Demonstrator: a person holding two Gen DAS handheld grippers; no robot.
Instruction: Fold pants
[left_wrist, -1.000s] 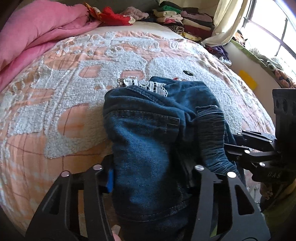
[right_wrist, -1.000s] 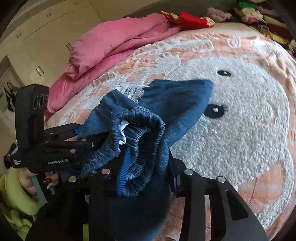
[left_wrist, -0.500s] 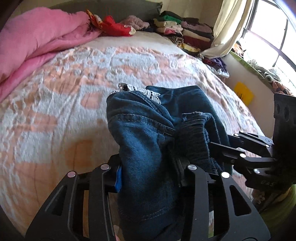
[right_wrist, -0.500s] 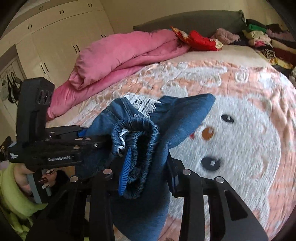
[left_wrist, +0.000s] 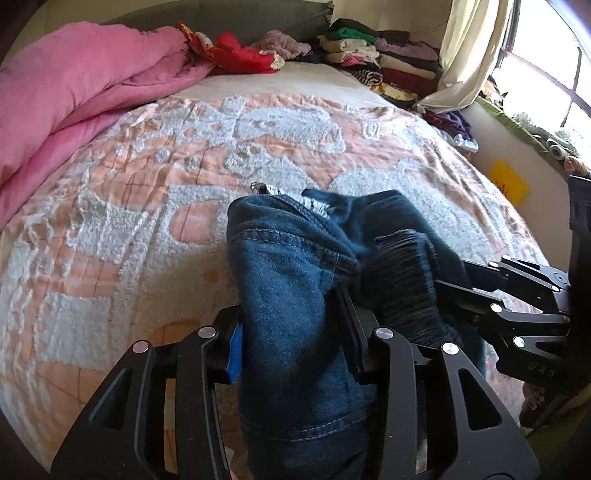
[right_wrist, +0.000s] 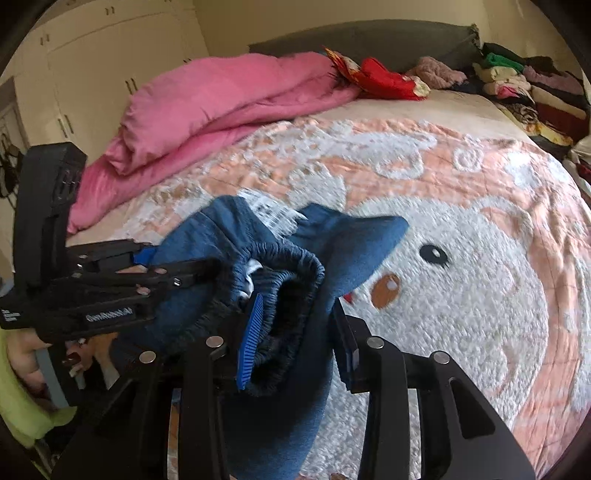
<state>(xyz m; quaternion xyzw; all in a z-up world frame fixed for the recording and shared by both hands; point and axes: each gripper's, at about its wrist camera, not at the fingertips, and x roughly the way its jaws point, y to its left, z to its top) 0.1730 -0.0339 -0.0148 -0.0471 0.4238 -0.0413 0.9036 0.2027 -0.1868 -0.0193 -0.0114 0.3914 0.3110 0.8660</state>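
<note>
1. Right now the dark blue denim pants are bunched in my two grippers and lifted above the bed, a loose fold hanging toward the embroidered bedspread.
2. My left gripper is clenched on a thick wad of denim with a stitched seam running across it; its jaws have just been easing apart a little, yet the cloth fills the gap between them.
3. My right gripper is clamped on the gathered elastic waistband, its ribbed blue pad pressed against the folds; these jaws too have just opened slightly with the fabric between them.
4. White lace trim pokes out at the top of the bundle.
5. I judge the denim soft but weighty: it droops rather than holds a shape, and stacked layers make a bulky, springy bite that could slip if I loosen more.
6. Better holds would be the waistband's two ends or a leg hem, single edges that let the legs hang straight.
7. Beyond lie a pink duvet at the left, a red garment by the headboard, and stacked folded clothes near the window.
</note>
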